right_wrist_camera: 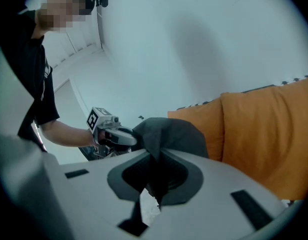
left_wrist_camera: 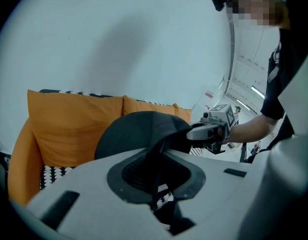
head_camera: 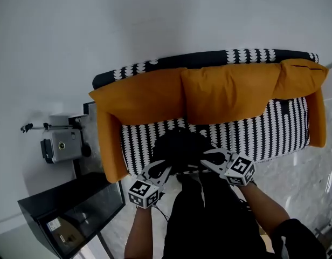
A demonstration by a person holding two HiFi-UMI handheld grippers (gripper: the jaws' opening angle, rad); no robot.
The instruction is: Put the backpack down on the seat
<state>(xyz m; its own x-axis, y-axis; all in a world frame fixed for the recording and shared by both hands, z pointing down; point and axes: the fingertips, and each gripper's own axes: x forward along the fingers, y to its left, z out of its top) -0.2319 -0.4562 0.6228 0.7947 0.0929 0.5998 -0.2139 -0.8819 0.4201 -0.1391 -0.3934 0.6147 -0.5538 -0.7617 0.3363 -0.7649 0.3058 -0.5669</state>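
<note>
A black backpack (head_camera: 179, 144) hangs over the front of the black-and-white patterned seat (head_camera: 274, 125) of a sofa with orange cushions (head_camera: 225, 90). My left gripper (head_camera: 165, 167) is shut on the fabric at the bag's left side, and my right gripper (head_camera: 207, 157) is shut on its right side. In the left gripper view the backpack (left_wrist_camera: 139, 131) bulges beyond the jaws, which pinch a black fold, and the right gripper (left_wrist_camera: 196, 132) grips the far side. In the right gripper view the backpack (right_wrist_camera: 169, 134) is pinched the same way, with the left gripper (right_wrist_camera: 128, 140) opposite.
An orange armrest (head_camera: 109, 150) bounds the seat's left end, another (head_camera: 317, 117) its right end. Left of the sofa stand a grey device (head_camera: 61, 143) on a stand and a black glass-topped cabinet (head_camera: 69, 209). The floor is pale marble (head_camera: 295, 171). A white wall rises behind the sofa.
</note>
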